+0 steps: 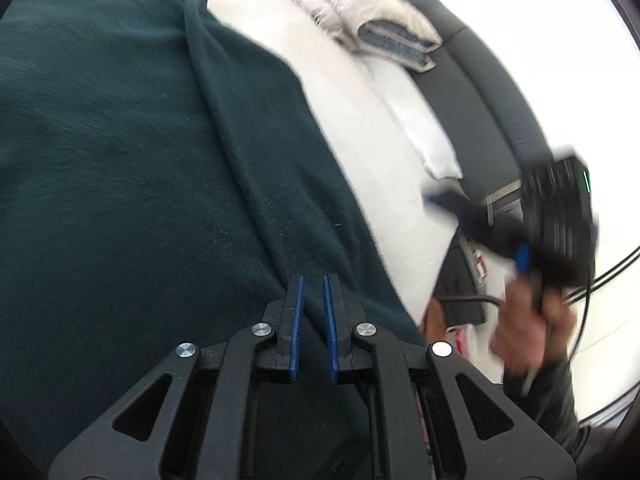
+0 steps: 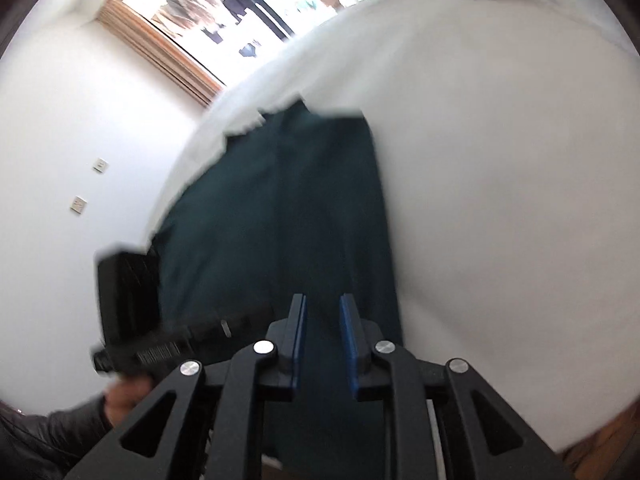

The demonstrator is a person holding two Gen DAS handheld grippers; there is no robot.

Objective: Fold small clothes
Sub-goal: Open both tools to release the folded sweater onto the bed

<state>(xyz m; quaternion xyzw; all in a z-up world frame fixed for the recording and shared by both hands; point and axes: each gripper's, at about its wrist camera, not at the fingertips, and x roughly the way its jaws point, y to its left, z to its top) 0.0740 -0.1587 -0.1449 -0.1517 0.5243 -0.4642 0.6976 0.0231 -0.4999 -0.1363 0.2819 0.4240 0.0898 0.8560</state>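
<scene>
A dark green knit garment lies spread on a white bed, with a folded edge running down its right side. My left gripper hovers over its near edge, jaws slightly apart with nothing between them. In the right wrist view the same garment lies ahead on the bed. My right gripper is above its near end, jaws apart and empty. The right gripper also shows blurred in the left wrist view, and the left gripper's body shows in the right wrist view.
A stack of folded clothes sits at the far end of the bed, next to a dark headboard. A pillow lies by it. White wall and a window are to the left.
</scene>
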